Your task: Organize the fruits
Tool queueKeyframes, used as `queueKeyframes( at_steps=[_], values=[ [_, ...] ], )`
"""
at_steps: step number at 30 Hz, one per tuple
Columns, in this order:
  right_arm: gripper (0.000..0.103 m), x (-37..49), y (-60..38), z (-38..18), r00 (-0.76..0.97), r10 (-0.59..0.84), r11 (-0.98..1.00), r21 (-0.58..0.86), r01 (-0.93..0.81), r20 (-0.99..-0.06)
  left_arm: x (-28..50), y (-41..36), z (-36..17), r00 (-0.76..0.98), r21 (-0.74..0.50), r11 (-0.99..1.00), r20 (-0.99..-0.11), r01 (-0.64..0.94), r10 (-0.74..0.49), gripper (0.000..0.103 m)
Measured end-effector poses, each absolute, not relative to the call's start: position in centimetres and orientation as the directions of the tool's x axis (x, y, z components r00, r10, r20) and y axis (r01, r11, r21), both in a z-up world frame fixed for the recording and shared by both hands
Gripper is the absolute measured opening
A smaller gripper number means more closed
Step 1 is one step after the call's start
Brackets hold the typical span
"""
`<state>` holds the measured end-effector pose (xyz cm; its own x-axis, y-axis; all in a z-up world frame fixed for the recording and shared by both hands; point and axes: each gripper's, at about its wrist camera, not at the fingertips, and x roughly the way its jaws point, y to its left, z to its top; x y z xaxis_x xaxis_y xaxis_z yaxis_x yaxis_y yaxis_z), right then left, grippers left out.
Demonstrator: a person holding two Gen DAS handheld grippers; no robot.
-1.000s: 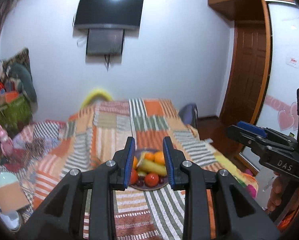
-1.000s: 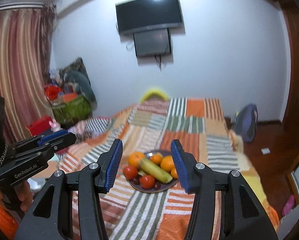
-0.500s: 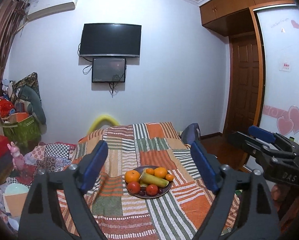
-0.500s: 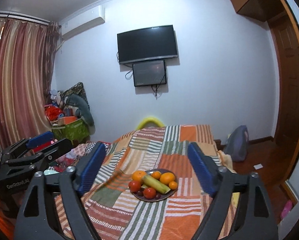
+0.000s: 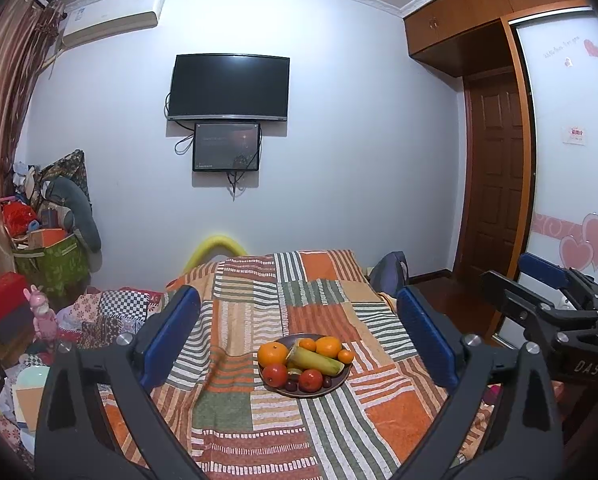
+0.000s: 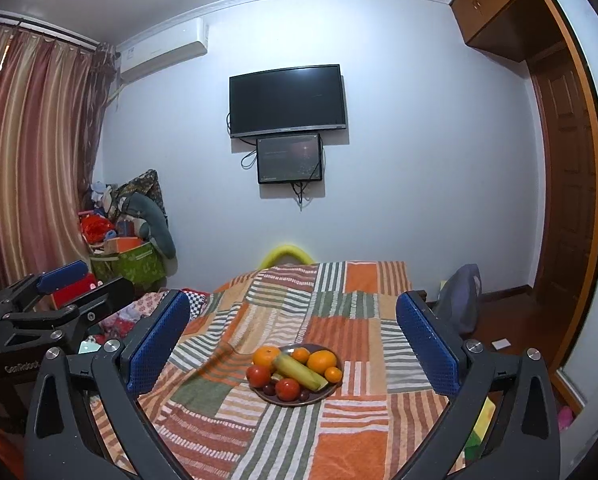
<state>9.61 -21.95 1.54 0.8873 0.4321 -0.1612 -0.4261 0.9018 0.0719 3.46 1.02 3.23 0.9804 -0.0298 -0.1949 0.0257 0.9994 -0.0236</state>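
Note:
A dark plate of fruit sits on the striped patchwork bedspread. It holds oranges, red tomatoes, a yellow-green banana-like fruit and dark grapes. The plate also shows in the right wrist view. My left gripper is open wide and empty, held above and short of the plate. My right gripper is open wide and empty, likewise short of the plate. Each gripper shows at the edge of the other's view.
The bed fills the middle. A heap of boxes, bags and toys stands at the left by the curtain. A backpack and a wooden door are at the right. A TV hangs on the far wall.
Both grippers have opened from nearly shut to wide. Both have pulled back from the plate, which now looks smaller and farther off.

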Motion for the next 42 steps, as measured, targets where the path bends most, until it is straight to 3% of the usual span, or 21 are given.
queueKeyframes(
  at_steps=[42],
  values=[
    [0.103,9.22,-21.95,1.78,0.894,0.415,0.910,0.070,-0.409,-0.170,3.45,0.38,2.85,0.976,-0.019,0.998,-0.208,0.053,-0.056,0.103]
  ],
)
